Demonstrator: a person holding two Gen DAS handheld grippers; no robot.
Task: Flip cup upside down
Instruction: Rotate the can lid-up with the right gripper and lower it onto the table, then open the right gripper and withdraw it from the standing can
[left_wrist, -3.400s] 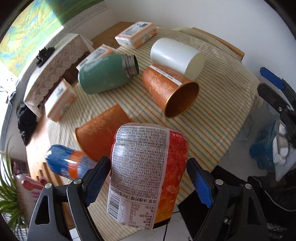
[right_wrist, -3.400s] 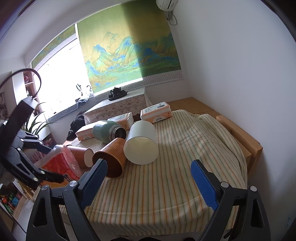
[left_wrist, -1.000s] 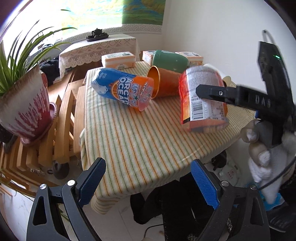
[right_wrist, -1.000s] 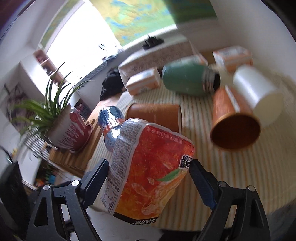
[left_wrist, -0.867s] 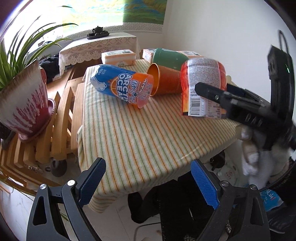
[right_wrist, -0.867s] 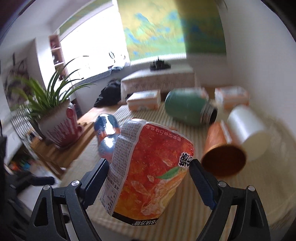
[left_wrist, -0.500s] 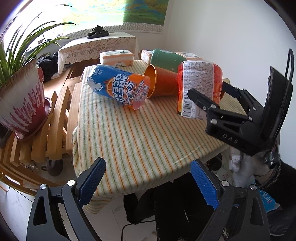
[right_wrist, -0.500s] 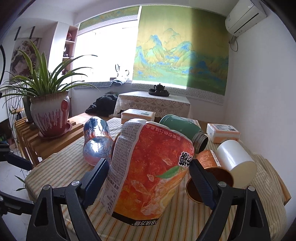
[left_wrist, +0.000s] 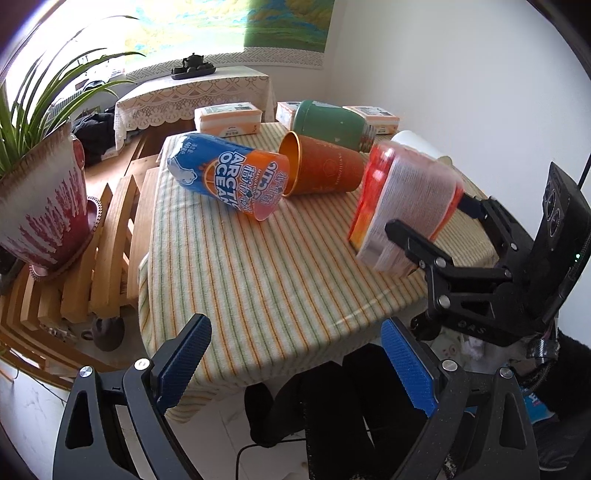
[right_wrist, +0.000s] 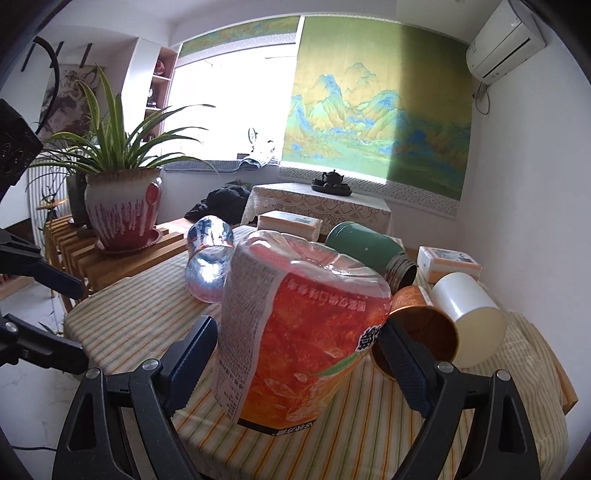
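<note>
Right claw (right_wrist: 295, 350) clenched on tilted orange cup (right_wrist: 299, 332); left claw (left_wrist: 295, 358) released, low.

On my striped cloth (left_wrist: 240, 266) lie a blue bottle (left_wrist: 221, 177), a brown cup (left_wrist: 325, 166), a green flask (left_wrist: 328, 123) and a white cup (right_wrist: 469, 314); far left stands a plant pot (right_wrist: 122, 206)

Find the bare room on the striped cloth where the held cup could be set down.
Free: the near striped cloth, bordered by the blue-and-orange cup, the table's front edge and the red-orange cup in the right gripper. Crowded: the far end, with copper cup, green flask and white cup.
</note>
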